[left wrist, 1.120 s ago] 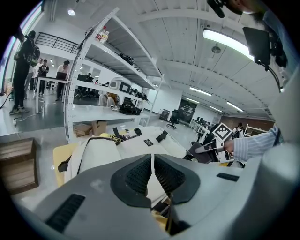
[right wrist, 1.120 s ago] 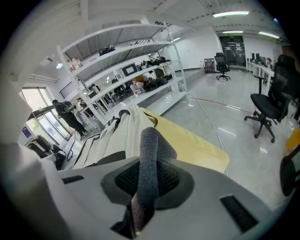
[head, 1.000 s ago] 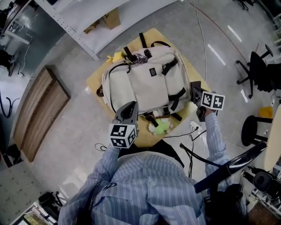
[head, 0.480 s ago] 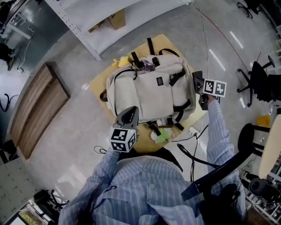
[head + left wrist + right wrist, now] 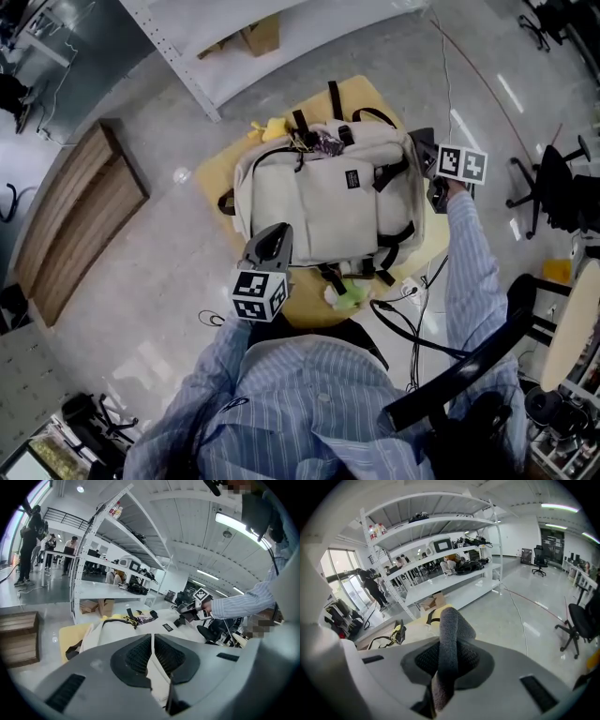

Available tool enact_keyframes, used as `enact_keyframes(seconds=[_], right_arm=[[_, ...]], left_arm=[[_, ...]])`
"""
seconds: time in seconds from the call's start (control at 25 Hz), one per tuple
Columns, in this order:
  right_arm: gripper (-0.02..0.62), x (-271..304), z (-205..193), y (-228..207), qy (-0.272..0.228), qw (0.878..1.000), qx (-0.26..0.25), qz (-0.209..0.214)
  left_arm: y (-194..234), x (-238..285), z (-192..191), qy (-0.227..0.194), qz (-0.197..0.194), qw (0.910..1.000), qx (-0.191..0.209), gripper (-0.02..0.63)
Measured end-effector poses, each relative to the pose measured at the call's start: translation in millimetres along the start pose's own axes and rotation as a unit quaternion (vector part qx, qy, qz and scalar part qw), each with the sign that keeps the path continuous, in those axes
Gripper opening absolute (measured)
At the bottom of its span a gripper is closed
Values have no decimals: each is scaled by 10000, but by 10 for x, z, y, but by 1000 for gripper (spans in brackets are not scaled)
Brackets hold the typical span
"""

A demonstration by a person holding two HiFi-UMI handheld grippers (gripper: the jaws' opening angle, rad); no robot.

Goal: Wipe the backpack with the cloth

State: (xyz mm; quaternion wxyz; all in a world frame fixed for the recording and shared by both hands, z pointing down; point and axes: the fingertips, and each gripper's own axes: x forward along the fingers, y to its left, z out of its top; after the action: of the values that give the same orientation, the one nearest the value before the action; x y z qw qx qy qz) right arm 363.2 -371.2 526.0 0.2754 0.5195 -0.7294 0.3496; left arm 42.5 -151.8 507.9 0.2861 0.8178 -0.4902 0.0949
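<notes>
Backpack: cream with black straps. It lies flat on the yellow table, straight in front of you, and covers most of the top.

Left gripper: yours, set over the backpack's near left corner, marker cube toward you. Its jaws are drawn together to a hairline slit with cream fabric showing in it. You cannot tell whether that fabric is pinched.

Right gripper: yours, at arm's reach against the backpack's far right corner. Its jaws are closed on the cloth.

Cloth: grey and nubbly, folded into a loop that stands up out of the right gripper's pads. It is too small to pick out in the head view.

Green thing: small, green and white, on the table at the backpack's near edge, among the strap ends.

Shelf: white, on the floor beyond the table.
</notes>
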Motion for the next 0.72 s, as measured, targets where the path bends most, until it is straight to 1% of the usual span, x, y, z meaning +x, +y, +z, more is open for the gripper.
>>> enact_keyframes(seconds=[0.36,0.56,0.72], right_arm=[[54,139,462,258,-120,9992,-371,105],[54,186,625,391,-144,9983,-559,114],[54,166,830,485,-265,9969,-732,70]], left_arm=[[121,-66,-2,-104,117,9998,-119,21],[160,-134,-29,-135,163,9996,-167,21],[202,-207,-35,-165,201,9995,-191,21]])
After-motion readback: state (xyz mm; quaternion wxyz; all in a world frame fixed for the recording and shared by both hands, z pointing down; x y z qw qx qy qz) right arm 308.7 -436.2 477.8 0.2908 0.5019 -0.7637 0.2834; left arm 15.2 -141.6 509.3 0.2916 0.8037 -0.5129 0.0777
